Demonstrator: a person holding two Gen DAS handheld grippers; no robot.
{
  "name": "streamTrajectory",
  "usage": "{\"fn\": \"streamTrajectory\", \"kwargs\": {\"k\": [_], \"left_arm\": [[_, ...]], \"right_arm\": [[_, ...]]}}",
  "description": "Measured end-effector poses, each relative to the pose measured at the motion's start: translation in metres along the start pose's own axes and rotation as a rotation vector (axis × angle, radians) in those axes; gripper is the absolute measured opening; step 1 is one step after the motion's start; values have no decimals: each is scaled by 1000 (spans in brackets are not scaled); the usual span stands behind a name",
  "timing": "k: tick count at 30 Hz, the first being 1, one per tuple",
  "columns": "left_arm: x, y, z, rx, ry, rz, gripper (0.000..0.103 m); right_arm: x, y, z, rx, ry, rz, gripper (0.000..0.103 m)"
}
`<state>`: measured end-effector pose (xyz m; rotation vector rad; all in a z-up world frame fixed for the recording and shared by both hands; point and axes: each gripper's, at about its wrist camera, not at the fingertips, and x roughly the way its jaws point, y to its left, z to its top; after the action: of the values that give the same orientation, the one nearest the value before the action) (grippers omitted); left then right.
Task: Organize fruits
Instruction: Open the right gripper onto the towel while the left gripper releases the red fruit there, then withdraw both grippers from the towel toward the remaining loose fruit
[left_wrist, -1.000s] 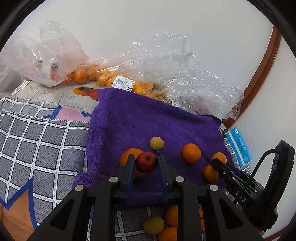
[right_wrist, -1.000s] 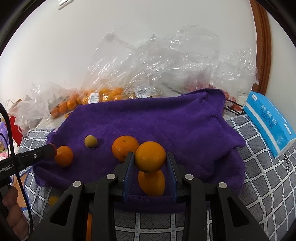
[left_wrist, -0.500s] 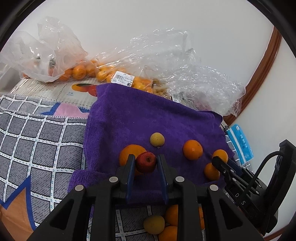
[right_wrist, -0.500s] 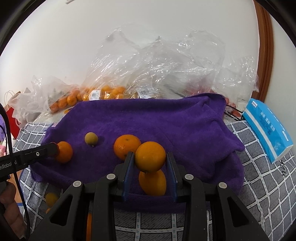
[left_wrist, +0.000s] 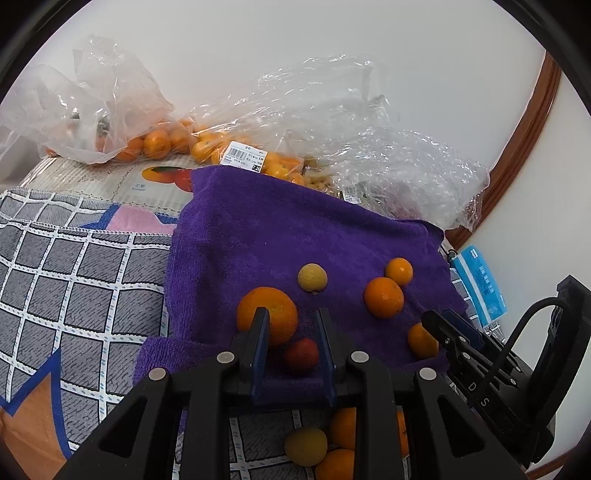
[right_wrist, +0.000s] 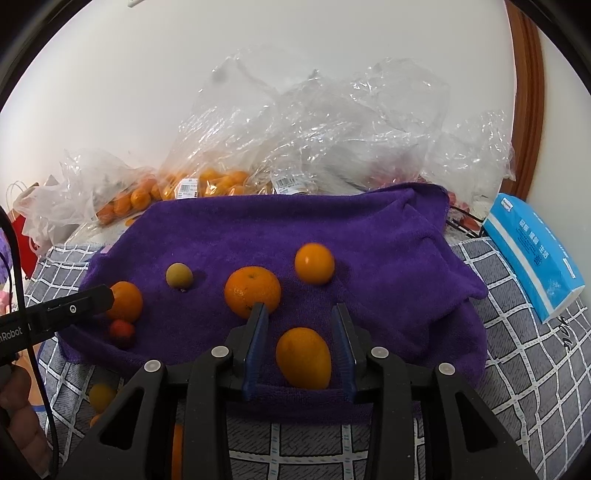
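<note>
Both tools gape, holding nothing: left tool (left_wrist: 291, 317) over apple (left_wrist: 301, 356), right tool (right_wrist: 299, 314) over orange (right_wrist: 303, 358). Towel (right_wrist: 369, 236) backed by plastic bags (right_wrist: 314, 122), contents blurry.

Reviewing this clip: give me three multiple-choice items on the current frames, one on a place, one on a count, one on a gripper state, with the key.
1. Where does the small red fruit lie?
A. on the purple towel, between the left gripper fingers
B. inside a plastic bag
C. on the blue tissue pack

2. How many fruits rest on the towel in the right wrist view?
A. three
B. six
C. nine

3. What state is the right gripper in?
A. shut on an orange
B. open, nothing clamped
C. out of view

Key: 1 A, it sits on the cloth with gaps to both fingers. 2 B, four oranges, one yellow-green fruit, one red. 3 B, the oval orange lies free between its fingers.
</note>
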<state>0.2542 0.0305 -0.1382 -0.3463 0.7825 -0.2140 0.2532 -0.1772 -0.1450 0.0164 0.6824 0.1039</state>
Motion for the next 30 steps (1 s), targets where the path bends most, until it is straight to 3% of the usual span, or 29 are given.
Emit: {"fn": "streamTrajectory", "kwargs": {"k": [11,30], "left_arm": [[-6,-3,0,13,-14,-19,32],[-20,-12,3,31,-70,-31,37]], "right_arm": [[-7,1,0,-9,-30,-19,49],[-25,7,3,-20,-88,-76,50]]}}
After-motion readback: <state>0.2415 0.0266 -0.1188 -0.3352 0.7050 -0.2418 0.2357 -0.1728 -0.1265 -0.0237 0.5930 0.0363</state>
